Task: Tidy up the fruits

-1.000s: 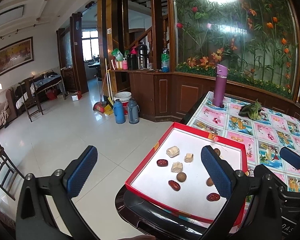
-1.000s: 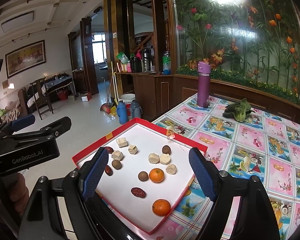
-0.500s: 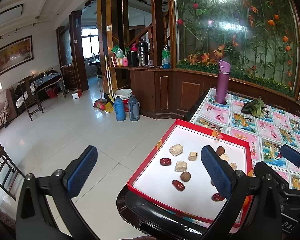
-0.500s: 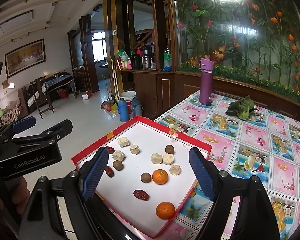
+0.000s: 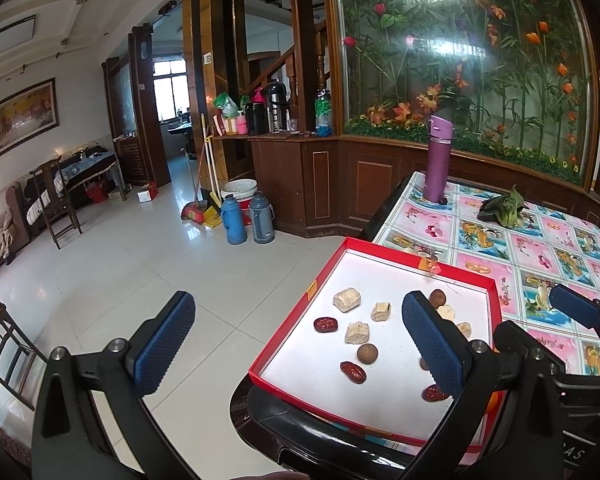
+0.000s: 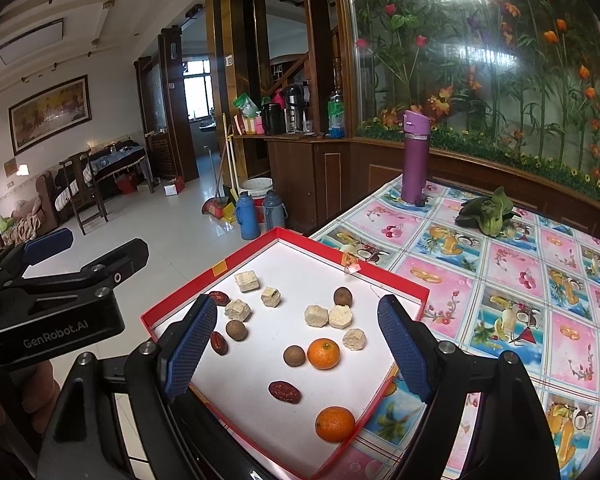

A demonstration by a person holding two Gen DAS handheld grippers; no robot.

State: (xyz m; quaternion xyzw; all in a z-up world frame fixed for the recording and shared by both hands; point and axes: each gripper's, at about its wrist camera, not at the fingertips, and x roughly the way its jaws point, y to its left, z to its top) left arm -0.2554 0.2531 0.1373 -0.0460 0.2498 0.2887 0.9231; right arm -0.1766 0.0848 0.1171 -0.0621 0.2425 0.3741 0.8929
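A shallow red tray (image 6: 384,277) (image 5: 288,334) with a white floor lies at the table's near corner. It holds two oranges (image 6: 323,353) (image 6: 335,423), several red dates (image 6: 285,391) (image 5: 325,324), brown round longans (image 6: 343,295) (image 5: 367,353) and pale cut chunks (image 6: 247,281) (image 5: 346,299). My right gripper (image 6: 296,350) hangs open above the tray, with nothing between its fingers. Out over the tray's left edge and the floor, my left gripper (image 5: 300,346) is open and empty too. Its right finger (image 5: 432,344) hides some fruit.
The flowered tablecloth (image 6: 520,280) carries a purple flask (image 6: 415,156) and a leafy green vegetable (image 6: 486,214) at the far side. Two blue thermos jugs (image 5: 248,220) stand on the tiled floor by a wooden cabinet. A hand holds the left gripper's body (image 6: 52,312).
Both views have drifted slightly, so the tray sits a little farther right and lower in the frames. Nothing in the tray has moved and both grippers stay open.
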